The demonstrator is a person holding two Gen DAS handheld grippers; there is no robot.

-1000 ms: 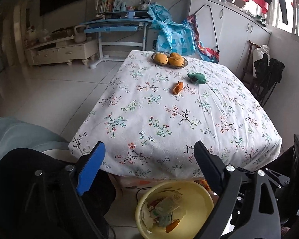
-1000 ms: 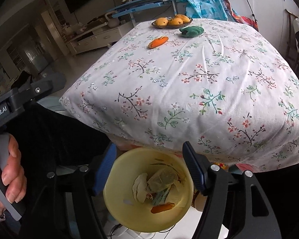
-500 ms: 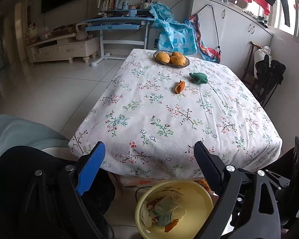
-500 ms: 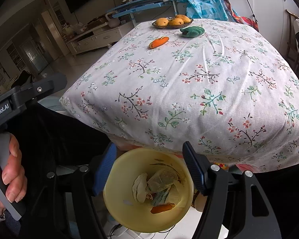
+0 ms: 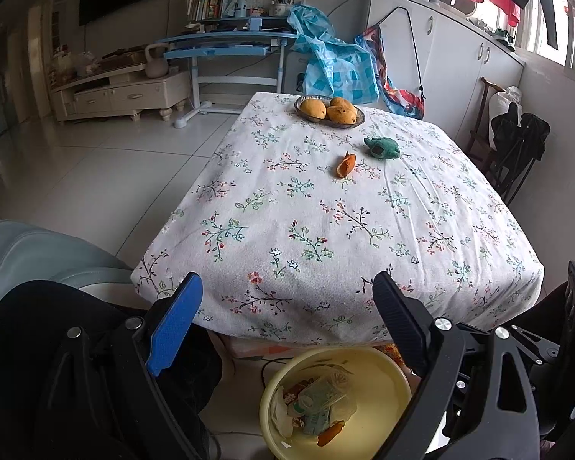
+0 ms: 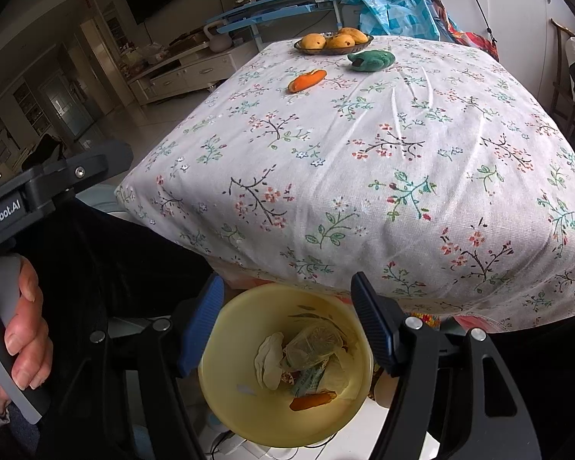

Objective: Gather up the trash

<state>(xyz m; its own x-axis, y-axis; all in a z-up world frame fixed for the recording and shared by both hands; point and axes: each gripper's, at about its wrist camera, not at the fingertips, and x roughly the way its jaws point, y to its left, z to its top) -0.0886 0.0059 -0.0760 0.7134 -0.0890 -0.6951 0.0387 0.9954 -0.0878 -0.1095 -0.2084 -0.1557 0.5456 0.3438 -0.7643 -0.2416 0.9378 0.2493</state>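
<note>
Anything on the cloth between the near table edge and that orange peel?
Nothing: from the near edge to the orange peel only bare floral tablecloth shows, in both wrist views.

1. We hold our left gripper (image 5: 287, 306) tilted downward, its jaws wide apart and gripping nothing.
2. Our right gripper (image 6: 287, 310) angles down too, jaws spread and unladen.
3. Our left hand (image 6: 17, 329) wraps its handle.
</note>
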